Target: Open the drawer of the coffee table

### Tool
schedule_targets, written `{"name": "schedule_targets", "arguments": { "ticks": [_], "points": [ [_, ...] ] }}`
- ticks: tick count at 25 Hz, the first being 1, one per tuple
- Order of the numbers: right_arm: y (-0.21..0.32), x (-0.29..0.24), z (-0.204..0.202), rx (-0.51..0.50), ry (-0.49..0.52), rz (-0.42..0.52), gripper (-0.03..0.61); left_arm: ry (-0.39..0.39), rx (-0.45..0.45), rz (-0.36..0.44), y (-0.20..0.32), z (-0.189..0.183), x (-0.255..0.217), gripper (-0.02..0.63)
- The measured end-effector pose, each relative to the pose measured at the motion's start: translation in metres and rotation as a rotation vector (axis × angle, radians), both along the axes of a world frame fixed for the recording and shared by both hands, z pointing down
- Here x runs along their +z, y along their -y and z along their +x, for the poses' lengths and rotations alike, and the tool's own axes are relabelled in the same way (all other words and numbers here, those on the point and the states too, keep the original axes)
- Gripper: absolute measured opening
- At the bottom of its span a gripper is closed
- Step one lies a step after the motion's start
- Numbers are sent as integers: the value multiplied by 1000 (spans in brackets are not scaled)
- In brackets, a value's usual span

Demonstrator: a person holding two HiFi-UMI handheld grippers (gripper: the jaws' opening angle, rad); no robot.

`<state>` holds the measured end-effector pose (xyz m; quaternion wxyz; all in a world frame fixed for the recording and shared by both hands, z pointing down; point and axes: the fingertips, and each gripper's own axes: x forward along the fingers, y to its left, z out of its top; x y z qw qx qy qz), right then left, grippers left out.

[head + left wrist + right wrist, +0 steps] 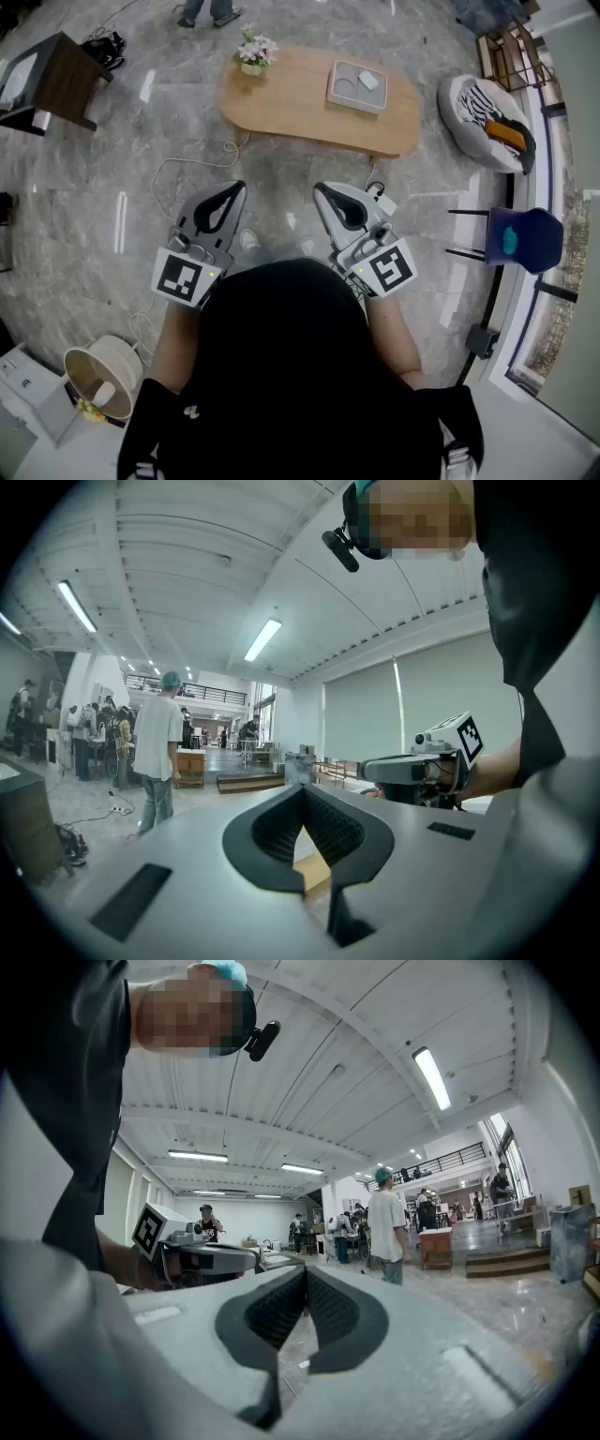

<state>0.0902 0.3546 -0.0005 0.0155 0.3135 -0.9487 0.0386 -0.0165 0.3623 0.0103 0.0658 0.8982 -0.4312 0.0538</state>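
Clenched and empty, the left tongs point(232, 191) and right tongs point(322, 193) hover side by side. Well ahead of them stands the table point(291, 105), untouched; no drawer shows, so I judge everything remains to do.

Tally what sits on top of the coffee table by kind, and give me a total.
Flower pot: 1
Tray: 1
Small pale block on the tray: 1
Total on the coffee table: 3
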Motion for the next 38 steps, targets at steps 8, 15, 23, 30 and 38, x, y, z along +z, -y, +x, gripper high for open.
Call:
{"name": "schedule_targets", "arguments": {
  "ticks": [8,15,23,30,38],
  "points": [
    [0,6,-21,25,-5,-3,-3,-3,18,-2,-4,-21,3,12],
    [3,1,-44,88,23,-2,-2,-40,31,-32,-1,-61,15,12],
    [8,13,-48,145,10,-28,-2,0,74,-42,3,-74,31,12],
    [41,24,-36,144,25,-58,-2,6,47,-73,27,-69,41,12],
    [118,39,-20,93,25,-87,-2,50,-55,-102,97,-68,58,12]
  ]
}}
